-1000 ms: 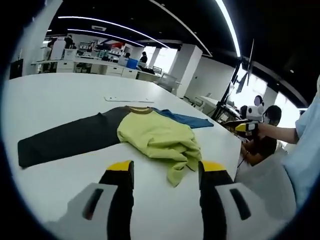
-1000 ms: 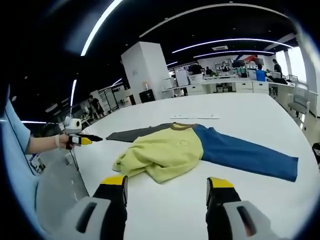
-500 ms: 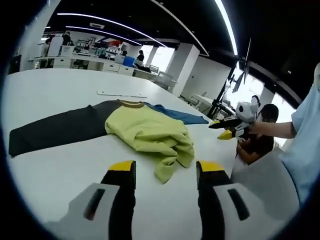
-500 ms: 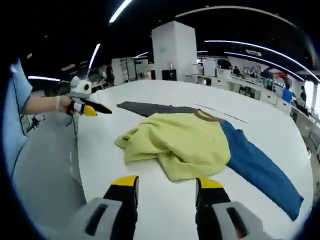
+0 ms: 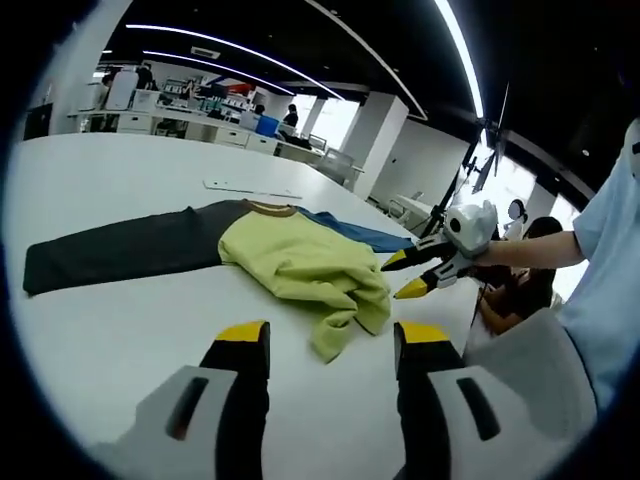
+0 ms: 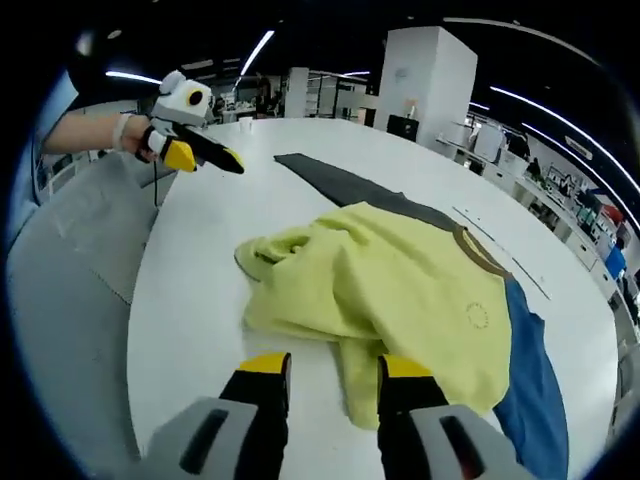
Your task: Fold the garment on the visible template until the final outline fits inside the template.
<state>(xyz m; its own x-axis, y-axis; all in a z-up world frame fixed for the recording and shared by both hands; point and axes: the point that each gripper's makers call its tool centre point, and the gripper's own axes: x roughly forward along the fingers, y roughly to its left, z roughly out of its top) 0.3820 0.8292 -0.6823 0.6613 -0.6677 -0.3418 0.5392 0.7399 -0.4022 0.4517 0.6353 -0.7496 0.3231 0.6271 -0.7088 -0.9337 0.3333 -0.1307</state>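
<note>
A long-sleeved garment lies crumpled on the white table point(image 5: 120, 330): yellow body point(image 5: 300, 262), dark grey sleeve point(image 5: 120, 255) stretched out flat, blue sleeve point(image 5: 360, 233) on the other side. My left gripper point(image 5: 333, 335) is open just short of the bunched yellow hem, nothing between its jaws. My right gripper point(image 5: 412, 275) comes in from the right, open, close to that hem. In the right gripper view my right gripper point(image 6: 335, 365) is open right at the yellow body point(image 6: 400, 290), with the blue sleeve point(image 6: 530, 385) to the right. The left gripper point(image 6: 205, 152) hovers over the table's edge.
A thin pale strip point(image 5: 250, 188) lies on the table beyond the collar. A person's sleeve and arm point(image 5: 600, 270) stand at the right, by the table's near edge. Desks, columns and people fill the far office behind.
My right gripper has moved in close over the yellow body and its jaws stand narrower than before. In the left gripper view it has come nearer the hem. The garment lies as it did.
</note>
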